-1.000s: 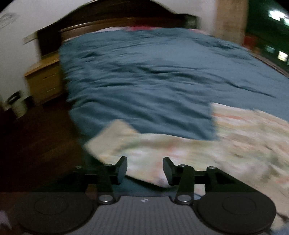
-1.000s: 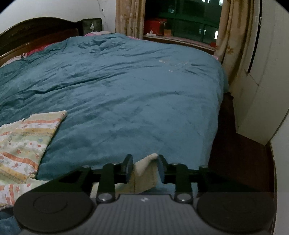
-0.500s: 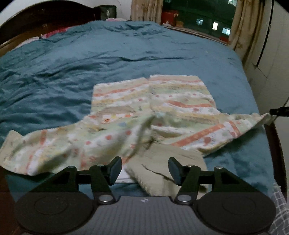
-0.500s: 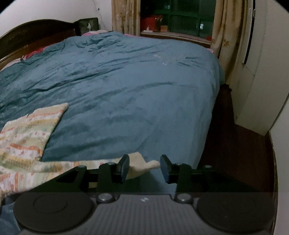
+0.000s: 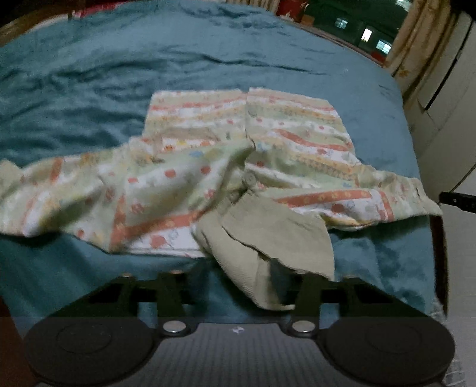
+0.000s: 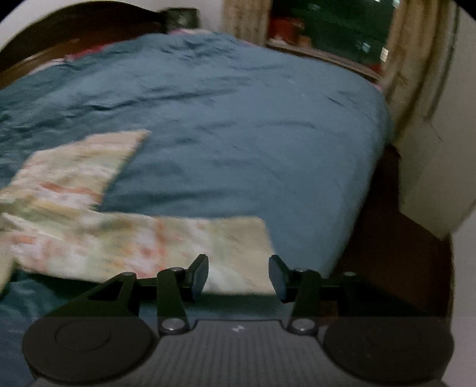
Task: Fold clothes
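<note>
A pale green shirt (image 5: pixel 208 166) with orange and white printed stripes lies spread on the teal bedspread (image 5: pixel 119 74), sleeves out to both sides. Its beige collar (image 5: pixel 267 244) hangs over the near bed edge and covers the tips of my left gripper (image 5: pixel 241 282), whose jaws stand wide apart. In the right wrist view the shirt's sleeve (image 6: pixel 166 244) lies flat, blurred, just beyond my right gripper (image 6: pixel 238 277), which is open and empty. The tip of the right gripper shows at the right edge of the left wrist view (image 5: pixel 458 201).
The bed has a dark wooden headboard (image 6: pixel 74 32) at the far left. Curtains (image 6: pixel 416 59) and a dark window (image 6: pixel 327 26) are behind the bed. A white wardrobe (image 6: pixel 440 154) stands at right, with dark floor (image 6: pixel 392 238) between it and the bed.
My right gripper opened and let go of the sleeve end, which now lies flat on the bed. My left gripper swung from the left sleeve to the shirt's collar.
</note>
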Demonstrator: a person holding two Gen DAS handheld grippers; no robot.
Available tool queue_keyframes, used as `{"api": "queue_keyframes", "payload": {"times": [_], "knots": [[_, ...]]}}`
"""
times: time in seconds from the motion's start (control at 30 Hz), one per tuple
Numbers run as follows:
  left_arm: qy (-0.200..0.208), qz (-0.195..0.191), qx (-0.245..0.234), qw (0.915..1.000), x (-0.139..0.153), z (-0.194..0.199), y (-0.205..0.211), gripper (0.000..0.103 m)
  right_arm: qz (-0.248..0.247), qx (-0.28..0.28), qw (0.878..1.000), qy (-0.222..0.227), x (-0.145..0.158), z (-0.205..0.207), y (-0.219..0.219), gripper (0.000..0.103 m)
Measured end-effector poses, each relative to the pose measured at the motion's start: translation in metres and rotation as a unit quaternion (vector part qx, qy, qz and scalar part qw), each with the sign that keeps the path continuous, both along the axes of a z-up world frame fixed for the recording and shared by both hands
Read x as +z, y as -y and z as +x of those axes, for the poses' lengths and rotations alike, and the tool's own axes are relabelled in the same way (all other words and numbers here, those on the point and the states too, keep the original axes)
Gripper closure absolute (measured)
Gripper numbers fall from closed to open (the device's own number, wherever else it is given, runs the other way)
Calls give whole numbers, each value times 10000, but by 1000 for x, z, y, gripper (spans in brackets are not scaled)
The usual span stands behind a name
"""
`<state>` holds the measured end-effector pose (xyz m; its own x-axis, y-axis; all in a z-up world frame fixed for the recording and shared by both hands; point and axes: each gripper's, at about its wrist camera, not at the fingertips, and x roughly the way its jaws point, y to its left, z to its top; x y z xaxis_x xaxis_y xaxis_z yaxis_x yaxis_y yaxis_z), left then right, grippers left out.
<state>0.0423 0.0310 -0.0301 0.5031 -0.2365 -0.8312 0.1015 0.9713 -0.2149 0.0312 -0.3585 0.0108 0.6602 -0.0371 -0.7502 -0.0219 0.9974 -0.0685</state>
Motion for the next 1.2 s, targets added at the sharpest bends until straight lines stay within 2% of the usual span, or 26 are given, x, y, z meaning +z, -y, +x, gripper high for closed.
{"api": "queue_keyframes", "payload": {"times": [0.07, 0.1, 0.23, 0.4, 0.47, 0.57, 0.67, 0.83, 0.97, 1.07, 1.2], "knots": [[-90, -102, -24, 9999, -2, -1, 1, 91, 87, 342, 9994, 75, 6, 1, -19, 57], [-72, -143, -61, 9999, -1, -3, 1, 92, 127, 518, 9985, 105, 8, 1, -29, 57], [74, -361, -291, 9989, 19, -17, -2, 93, 227, 1199, 9924, 178, 14, 3, -66, 57], [201, -715, -464, 9962, 44, -33, -15, 93, 289, 2016, 9787, 256, 21, 8, -112, 55], [80, -658, -555, 9963, 36, -32, -15, 93, 351, 2257, 9733, 217, 20, 12, -128, 53], [-239, -351, -622, 9972, 19, -27, -11, 93, 340, 2636, 9639, 137, 11, 17, -154, 53], [-325, -222, -748, 9964, 16, -28, -11, 91, 315, 2990, 9537, 8, 0, 23, -179, 53], [-38, -192, -940, 9954, 34, -32, -22, 90, 253, 3408, 9394, -263, -22, 31, -211, 53], [369, -315, -948, 9943, 59, -30, -31, 90, 87, 3581, 9322, -524, -40, 29, -223, 53], [676, -350, -876, 9932, 73, -15, -36, 90, 12, 3616, 9304, -605, -45, 22, -221, 53], [872, -315, -445, 9947, 66, 26, -33, 91, 57, 3573, 9319, -628, -39, 16, -210, 53]]}}
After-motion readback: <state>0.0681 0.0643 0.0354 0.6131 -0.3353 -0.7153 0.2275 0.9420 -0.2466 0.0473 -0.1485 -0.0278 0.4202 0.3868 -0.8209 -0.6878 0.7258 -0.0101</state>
